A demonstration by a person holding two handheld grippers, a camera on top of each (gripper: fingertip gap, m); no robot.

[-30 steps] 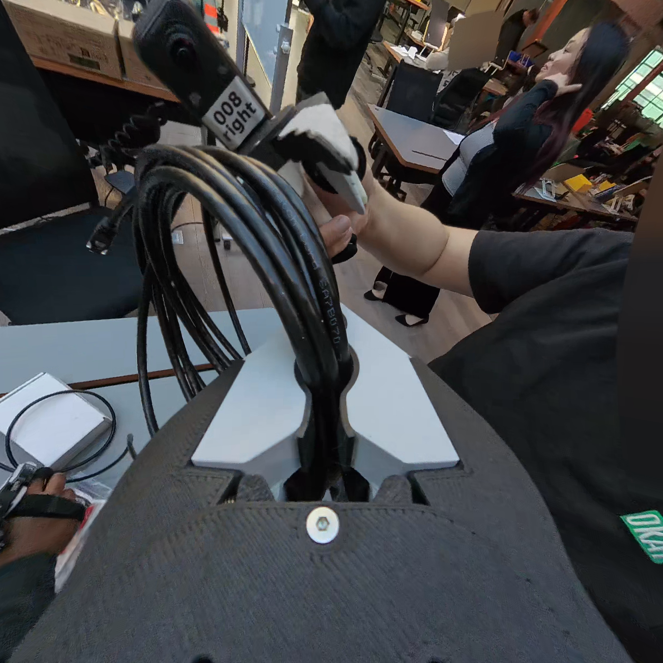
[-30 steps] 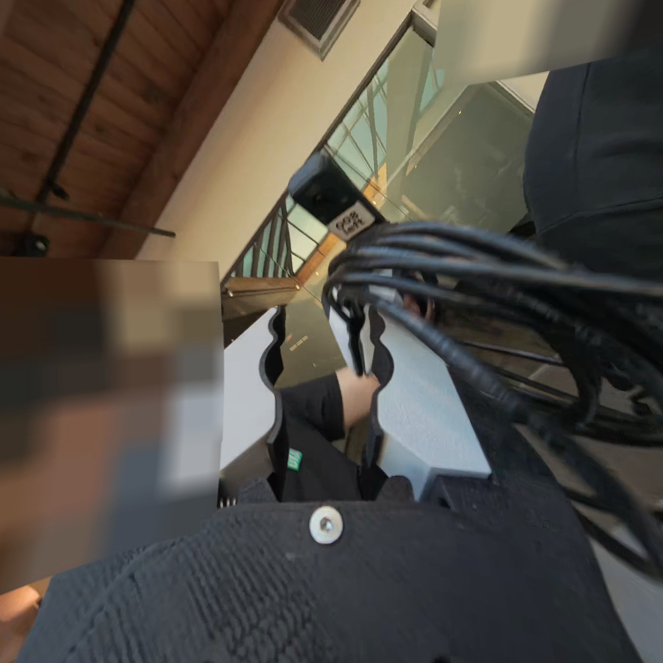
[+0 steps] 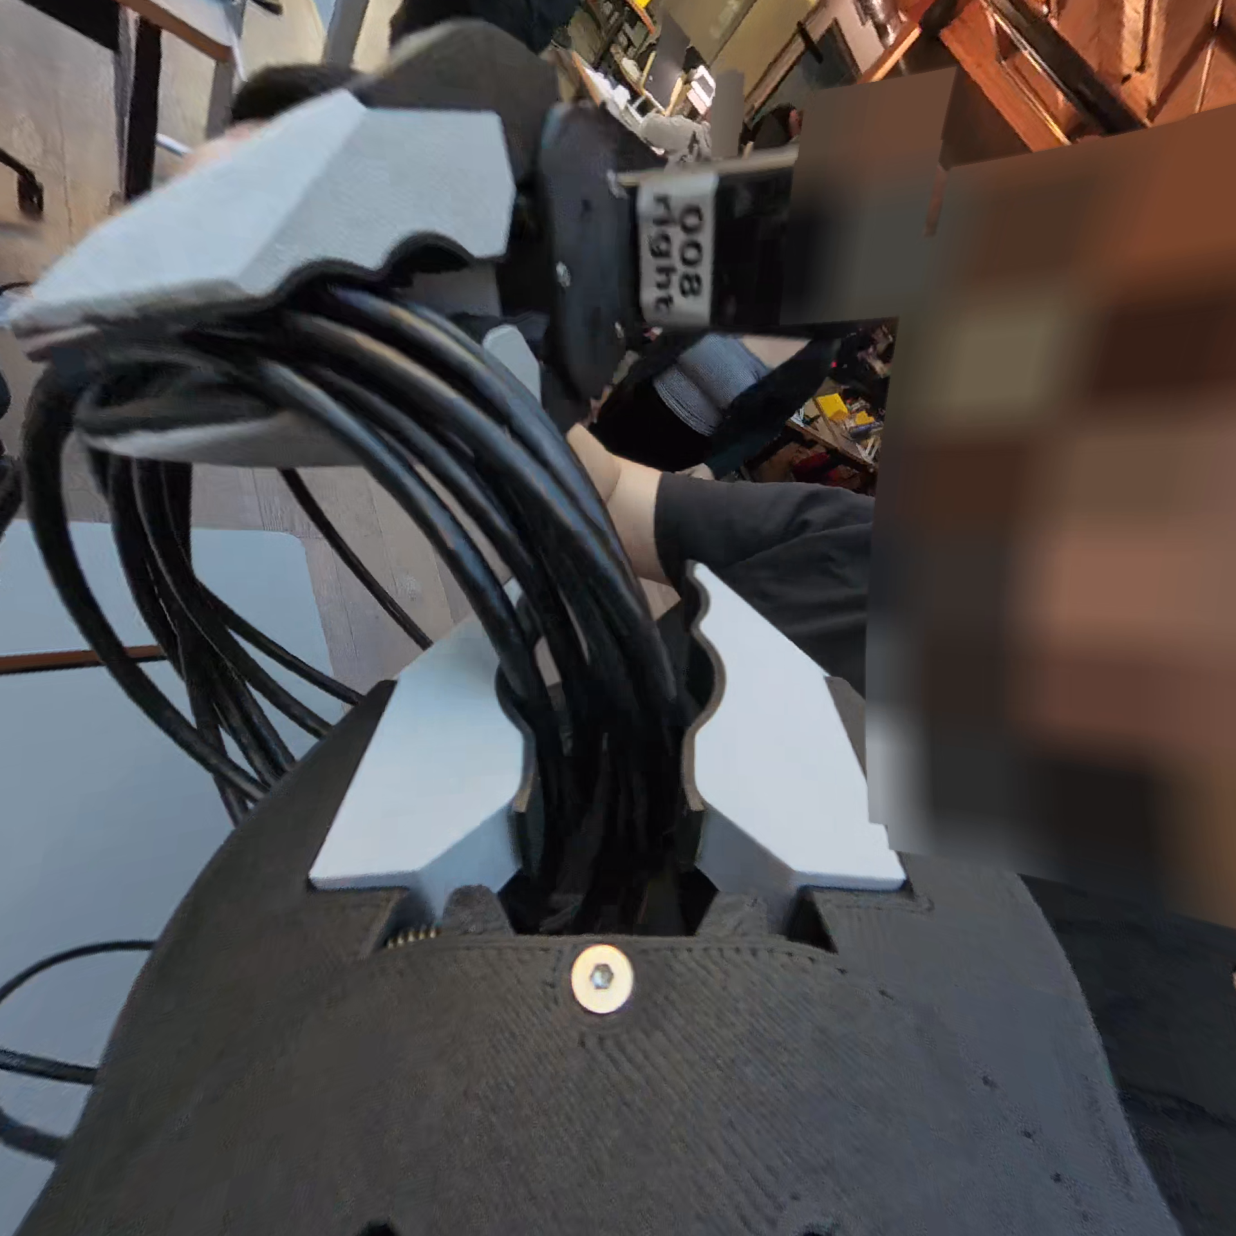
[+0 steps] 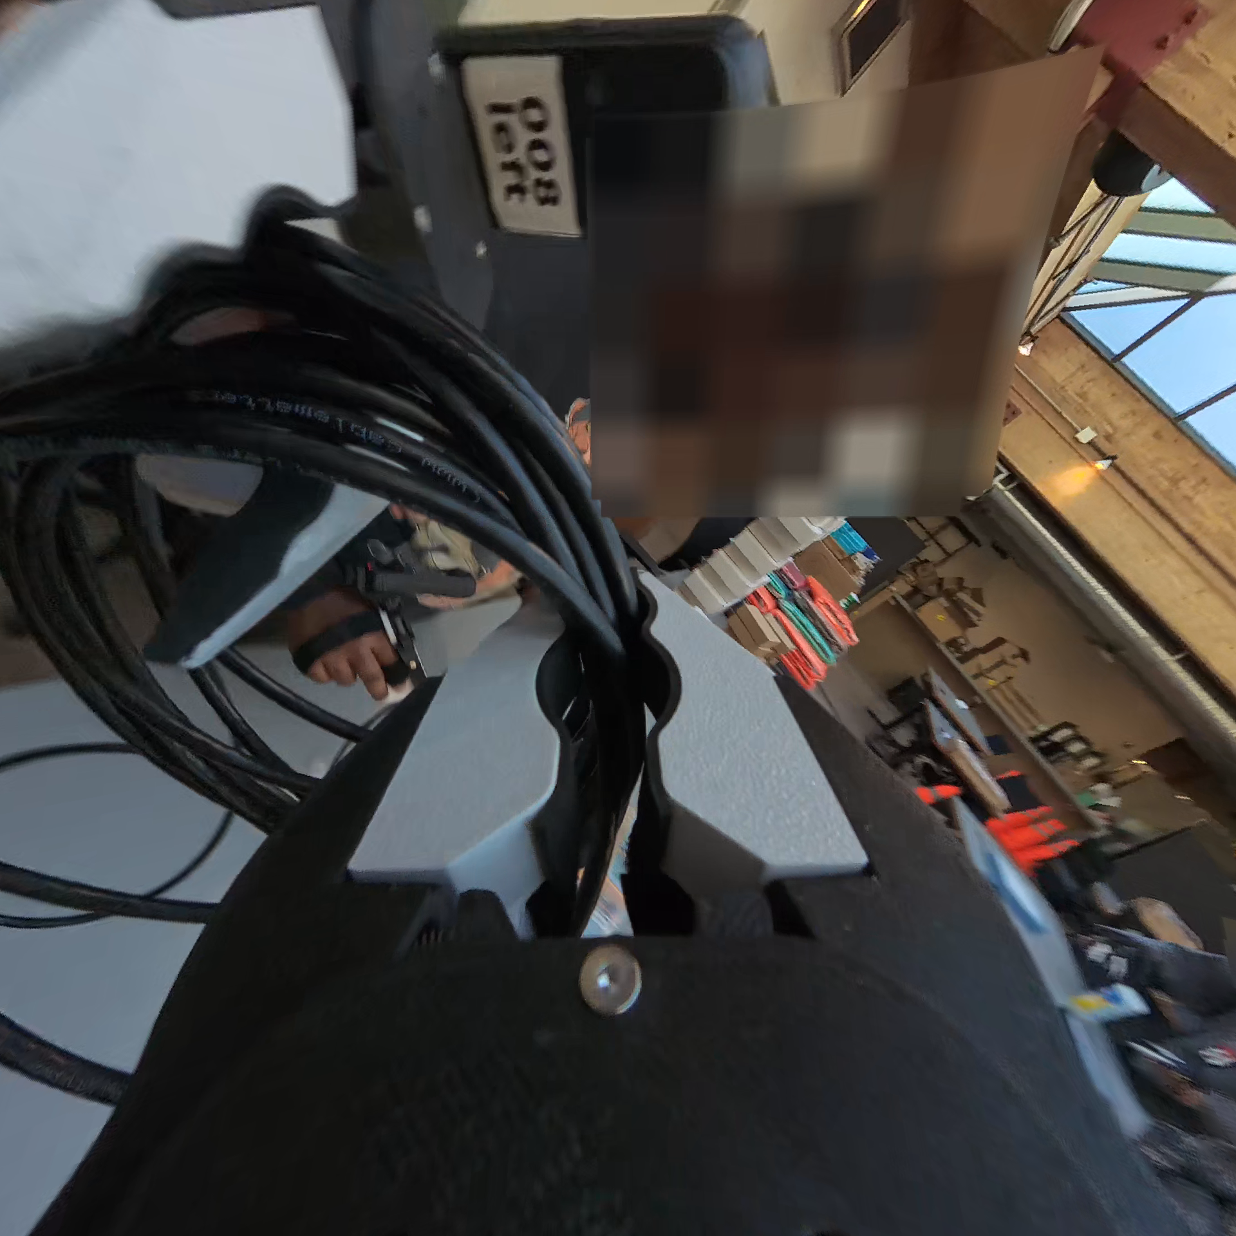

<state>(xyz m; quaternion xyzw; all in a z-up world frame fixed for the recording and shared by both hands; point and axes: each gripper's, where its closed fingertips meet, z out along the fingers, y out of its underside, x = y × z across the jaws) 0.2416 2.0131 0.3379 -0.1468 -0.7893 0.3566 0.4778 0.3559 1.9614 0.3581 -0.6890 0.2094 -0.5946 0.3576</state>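
Note:
A coil of black cable (image 3: 468, 468) hangs in the air between both grippers. My left gripper (image 3: 595, 622) is shut on one side of the coil, and the strands fill the gap between its grey fingers (image 3: 428, 769). My right gripper (image 3: 73, 361) shows at the upper left of the left wrist view, clamped on the far side of the coil. In the right wrist view the right gripper (image 4: 615, 635) is shut on several strands of the coil (image 4: 334, 428). The left gripper (image 4: 120, 401) is blurred at the upper left there, holding the same coil.
A grey table (image 3: 100, 802) lies below, with thin black cables (image 3: 40, 970) on it. Another person's hand holding a device (image 4: 354, 649) is across the table. Shelves with boxes (image 4: 769, 602) and desks stand behind. A black sleeve (image 3: 769, 535) is close to the grippers. The gap from one gripper's tips to the other's is roughly 12 cm.
The right gripper was open beside the coil and has shut on its strands. Both grippers have turned and come closer together. The left jaws stand a little wider around the bundle.

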